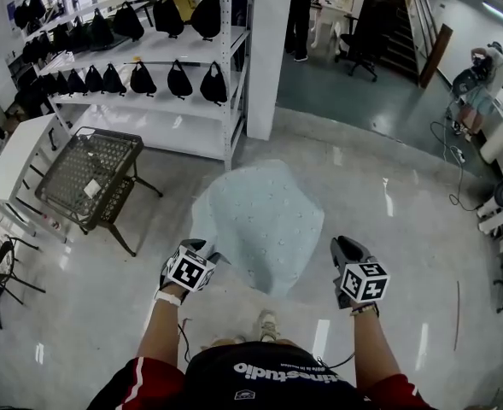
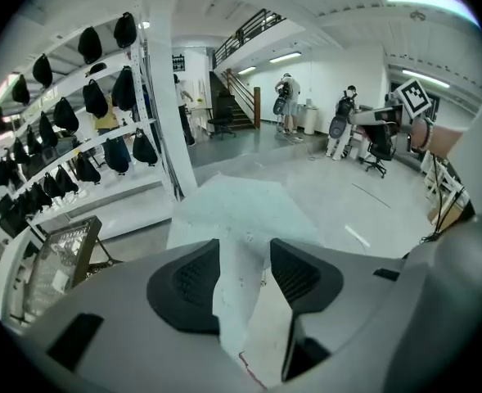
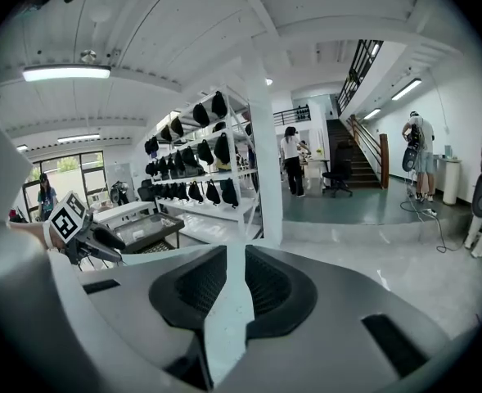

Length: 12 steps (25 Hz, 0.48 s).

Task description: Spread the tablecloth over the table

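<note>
A pale blue tablecloth (image 1: 264,220) billows in the air in front of me, stretched between both grippers. At the cloth's near left corner, my left gripper (image 1: 208,253) has its jaws wide apart. In the left gripper view a strip of the cloth (image 2: 236,289) runs between them, lying against the left pad (image 2: 193,281) and clear of the right pad. My right gripper (image 1: 345,250) is at the near right corner, and its jaws (image 3: 228,281) stand close together, pinching a cloth edge (image 3: 228,318). Whatever lies under the cloth is hidden.
A black mesh table (image 1: 89,173) stands on the floor to the left, beside a white table (image 1: 16,156). White shelving (image 1: 161,54) hung with black bags fills the back left, next to a white pillar (image 1: 268,49). People stand by the stairs (image 3: 351,150) and at far right.
</note>
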{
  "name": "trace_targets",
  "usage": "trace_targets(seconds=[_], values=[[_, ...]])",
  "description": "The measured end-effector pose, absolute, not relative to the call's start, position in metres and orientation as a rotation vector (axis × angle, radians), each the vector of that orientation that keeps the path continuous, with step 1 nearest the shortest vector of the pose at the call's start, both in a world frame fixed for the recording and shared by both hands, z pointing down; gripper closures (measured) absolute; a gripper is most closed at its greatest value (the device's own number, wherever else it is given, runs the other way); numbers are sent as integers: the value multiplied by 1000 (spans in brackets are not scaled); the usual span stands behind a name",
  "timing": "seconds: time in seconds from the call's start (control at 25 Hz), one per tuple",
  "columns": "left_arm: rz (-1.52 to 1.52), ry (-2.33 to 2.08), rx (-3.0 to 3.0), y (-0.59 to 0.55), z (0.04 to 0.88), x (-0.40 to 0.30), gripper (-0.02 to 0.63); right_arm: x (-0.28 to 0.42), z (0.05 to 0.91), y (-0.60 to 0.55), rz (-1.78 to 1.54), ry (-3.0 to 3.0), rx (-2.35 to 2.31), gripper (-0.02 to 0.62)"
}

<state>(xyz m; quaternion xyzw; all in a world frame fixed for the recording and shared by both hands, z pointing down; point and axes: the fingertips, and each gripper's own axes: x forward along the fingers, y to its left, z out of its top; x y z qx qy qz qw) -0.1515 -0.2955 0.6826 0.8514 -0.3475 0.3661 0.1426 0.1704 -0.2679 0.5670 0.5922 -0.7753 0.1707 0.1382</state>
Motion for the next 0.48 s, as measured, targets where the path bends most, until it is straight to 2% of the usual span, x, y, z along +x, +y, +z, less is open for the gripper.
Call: trace_targets(seconds=[0.16,0.48], values=[[871,-1008,2481,-283,653,-164,402,150,568,-265,490,-2263,1688,508],[692,-1083,2458,-274,636,-195,402,119,564,-252,465,-2286,1655,508]])
